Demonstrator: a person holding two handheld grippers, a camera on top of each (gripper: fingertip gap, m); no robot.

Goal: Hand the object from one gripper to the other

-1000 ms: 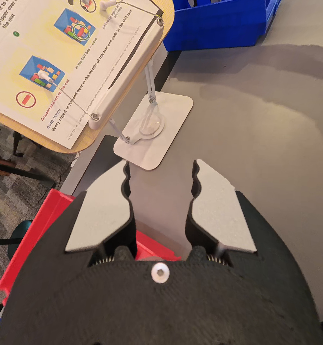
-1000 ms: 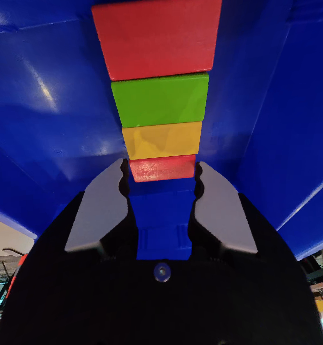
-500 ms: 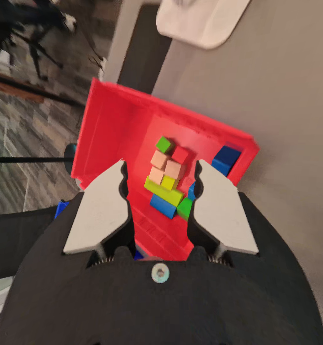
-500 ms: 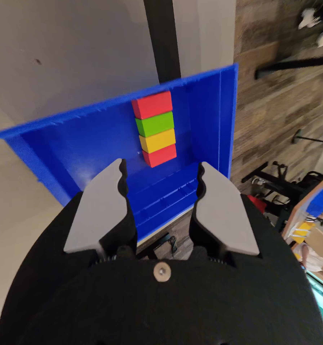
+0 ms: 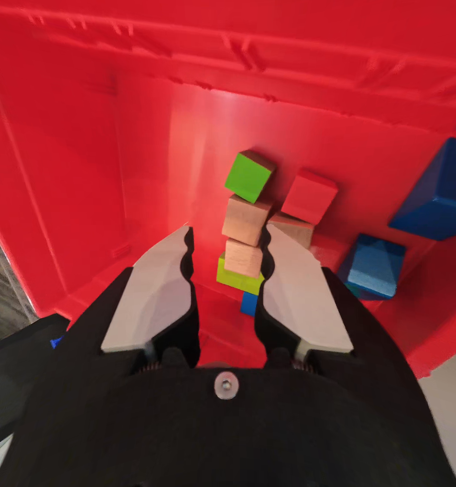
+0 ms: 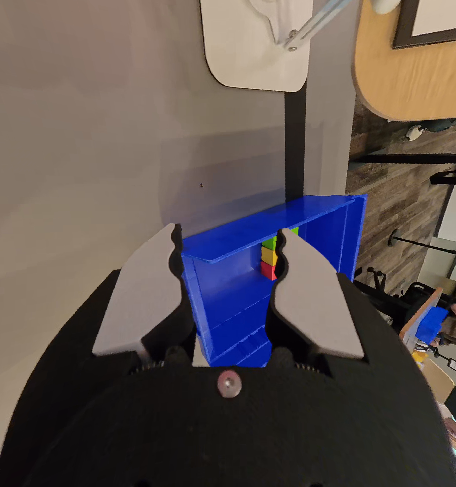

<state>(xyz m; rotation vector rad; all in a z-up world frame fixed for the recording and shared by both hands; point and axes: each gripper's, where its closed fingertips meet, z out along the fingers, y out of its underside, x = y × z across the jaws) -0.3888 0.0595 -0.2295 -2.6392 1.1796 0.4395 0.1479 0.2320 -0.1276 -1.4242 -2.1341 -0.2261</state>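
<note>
In the left wrist view my left gripper [image 5: 227, 237] is open, down inside the red bin [image 5: 89, 131]. Two bare wooden cubes [image 5: 245, 218] [image 5: 242, 257] lie between its fingers, close against the right finger [image 5: 271, 245]; a wide gap separates them from the left finger [image 5: 179, 247]. A green cube [image 5: 248, 178], a red cube [image 5: 308, 197], a lime block [image 5: 234, 279] and blue blocks [image 5: 372, 268] lie around them. In the right wrist view my right gripper [image 6: 229, 233] is open and empty, back from the blue bin [image 6: 327, 237], which holds a row of red [image 6: 267, 270], yellow [image 6: 268, 254] and green blocks [image 6: 270, 242].
The blue bin stands on the grey table [image 6: 89, 131] near its edge, with wood-look floor [image 6: 395, 210] beyond. A white stand base [image 6: 256, 44] sits farther along the table and carries a tan board [image 6: 406, 79]. A large blue block [image 5: 438, 192] leans at the red bin's right side. One gripper's finger ends stand about 55 centimetres off the other's.
My left gripper swung from the table to the red bin and dropped into it, its jaws narrowing around the wooden cubes. My right gripper pulled back out of the blue bin, still open and empty.
</note>
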